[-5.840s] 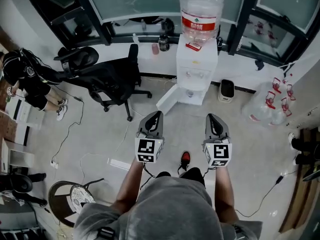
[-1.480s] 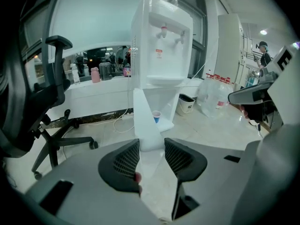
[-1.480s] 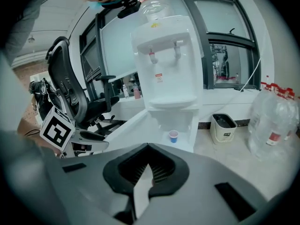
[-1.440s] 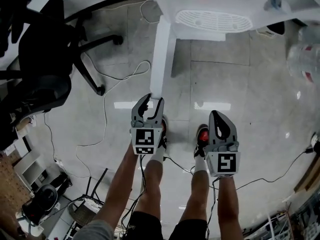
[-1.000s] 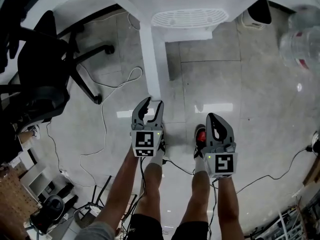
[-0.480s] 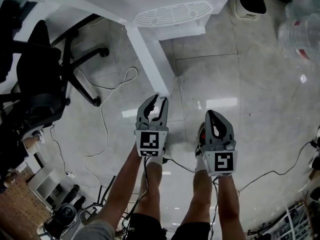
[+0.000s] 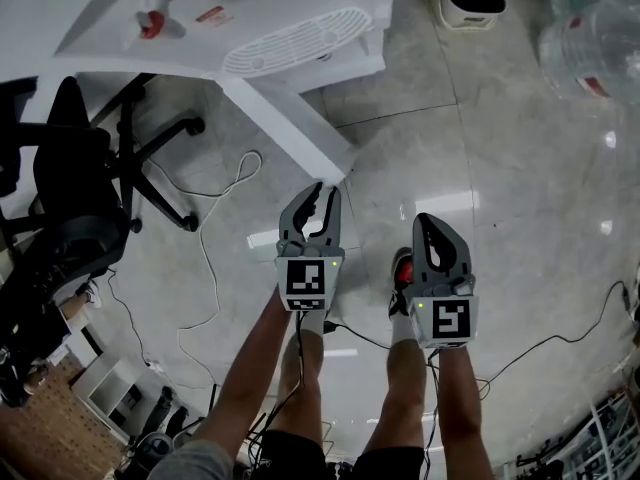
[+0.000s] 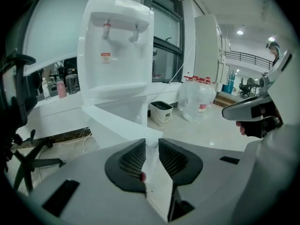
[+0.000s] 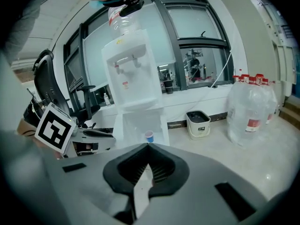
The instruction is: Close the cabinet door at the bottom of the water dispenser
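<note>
- Left gripper (image 7: 327, 190): closing, with a narrow gap between the jaws. Nothing visibly pinched, the pads bare on both sides.
- Just beyond its tips: the free end of the open cabinet door (image 7: 290, 120), in line with the gap in the left gripper view. Cannot tell whether touching.
- Door's long axis: slanting from its hinge under the water dispenser (image 7: 200, 8) at far left down to the near right, ending close ahead of the left gripper.
- Right gripper (image 7: 428, 224): closed at the tips and empty. Held to the right of the left one and farther from the door, facing the open cabinet (image 9: 140, 121), with a small blue cup (image 9: 149, 136) inside.
- Nearer hand for the job: the left, by a clear margin.
- Likely call for the coming move: push the door's free end away and round to the right, toward the cabinet front, rather than along the panel's length.
- Off to the left, well apart: office chair (image 7: 70, 198) and a floor cable (image 7: 215, 228).
</note>
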Demonstrator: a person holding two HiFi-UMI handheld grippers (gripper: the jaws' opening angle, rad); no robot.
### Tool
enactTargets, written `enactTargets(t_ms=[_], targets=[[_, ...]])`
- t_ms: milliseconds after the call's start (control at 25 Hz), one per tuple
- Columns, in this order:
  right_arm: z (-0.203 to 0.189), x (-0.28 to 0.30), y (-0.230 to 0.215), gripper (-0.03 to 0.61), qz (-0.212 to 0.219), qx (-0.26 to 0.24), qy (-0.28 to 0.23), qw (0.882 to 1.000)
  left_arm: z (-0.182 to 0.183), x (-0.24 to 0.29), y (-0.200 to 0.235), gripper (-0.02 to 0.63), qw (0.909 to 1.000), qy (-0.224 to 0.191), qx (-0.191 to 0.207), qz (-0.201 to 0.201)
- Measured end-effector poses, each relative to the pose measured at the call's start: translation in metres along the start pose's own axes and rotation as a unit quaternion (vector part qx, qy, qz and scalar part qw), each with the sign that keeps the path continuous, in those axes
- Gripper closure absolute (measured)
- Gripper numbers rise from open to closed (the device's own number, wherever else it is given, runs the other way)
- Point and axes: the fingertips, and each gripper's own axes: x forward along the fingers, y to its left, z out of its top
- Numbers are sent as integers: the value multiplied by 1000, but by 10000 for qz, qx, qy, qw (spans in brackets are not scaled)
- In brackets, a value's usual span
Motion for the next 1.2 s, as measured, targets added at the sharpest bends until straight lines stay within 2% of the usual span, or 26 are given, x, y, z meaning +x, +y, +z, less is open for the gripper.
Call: enactTargets(t_ms=[240,800,1200], targets=[[13,4,-25,563,-118,-85,-142,9998,16,19,-11,515,9999,-89,-89,2],[39,40,-54,563,-224,-188,-526,9982,52,64,-30,526,9989,-395,151,-185],[48,75,-80,563,-334,-171,-862,9956,86,105,-34,541,9954,-913,226,-159]])
